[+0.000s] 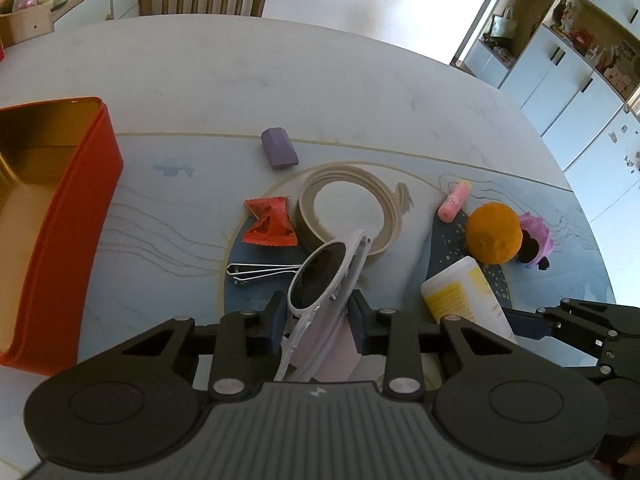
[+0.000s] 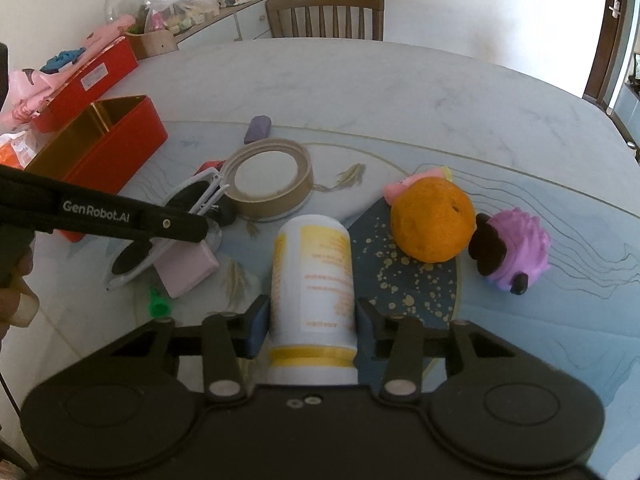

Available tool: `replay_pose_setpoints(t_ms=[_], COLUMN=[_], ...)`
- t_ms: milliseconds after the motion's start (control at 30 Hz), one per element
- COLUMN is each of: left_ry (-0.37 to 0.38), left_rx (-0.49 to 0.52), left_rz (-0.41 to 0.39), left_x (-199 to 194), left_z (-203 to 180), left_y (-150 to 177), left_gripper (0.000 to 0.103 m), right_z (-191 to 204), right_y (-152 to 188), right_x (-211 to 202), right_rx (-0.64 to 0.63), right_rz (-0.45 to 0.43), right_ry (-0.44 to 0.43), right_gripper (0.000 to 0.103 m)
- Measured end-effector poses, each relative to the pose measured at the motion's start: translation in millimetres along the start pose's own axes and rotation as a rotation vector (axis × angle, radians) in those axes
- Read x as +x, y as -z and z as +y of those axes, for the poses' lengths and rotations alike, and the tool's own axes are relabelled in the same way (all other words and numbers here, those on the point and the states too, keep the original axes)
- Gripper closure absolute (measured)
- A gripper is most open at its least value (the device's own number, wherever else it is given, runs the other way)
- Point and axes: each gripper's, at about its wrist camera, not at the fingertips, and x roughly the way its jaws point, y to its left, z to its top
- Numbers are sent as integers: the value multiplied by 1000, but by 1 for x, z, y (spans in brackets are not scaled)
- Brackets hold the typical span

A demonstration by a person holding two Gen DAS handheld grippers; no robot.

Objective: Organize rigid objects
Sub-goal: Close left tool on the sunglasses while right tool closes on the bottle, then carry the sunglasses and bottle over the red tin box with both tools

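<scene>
Left wrist: left tongs (image 1: pixel 318 316) grip sunglasses (image 1: pixel 320 276); right tongs (image 2: pixel 310 320) grip half-hidden bottle (image 2: pixel 312 276).

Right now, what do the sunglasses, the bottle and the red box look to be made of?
Sunglasses: glossy white plastic frame with dark tinted lenses, likely plastic too. Bottle: smooth white plastic with a printed yellow label; mild sheen, no transparency. Red box: probably tin or sheet metal, red outside and reflective gold inside with thin walls, though coated card cannot be ruled out.
</scene>
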Motion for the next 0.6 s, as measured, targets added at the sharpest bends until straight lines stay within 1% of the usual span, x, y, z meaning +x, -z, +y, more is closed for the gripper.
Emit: replay_pose_setpoints(t_ms=[100,367,600], left_ry=[-14,-28,-45], left_rx=[-1,-54,-104], left_rz=[-6,-17,-67], left_x=[-3,-22,-51], left_z=[1,13,23], left_y=[1,5,12], left_gripper=[72,72,72], right_z=[0,4,15], right_y=[1,1,-4], right_x=[-5,-26,-41], right_rx=[2,-4,-7], right_rz=[-14,-47,-64], right_ry=[-7,-29,-65], right_gripper=[59,59,59])
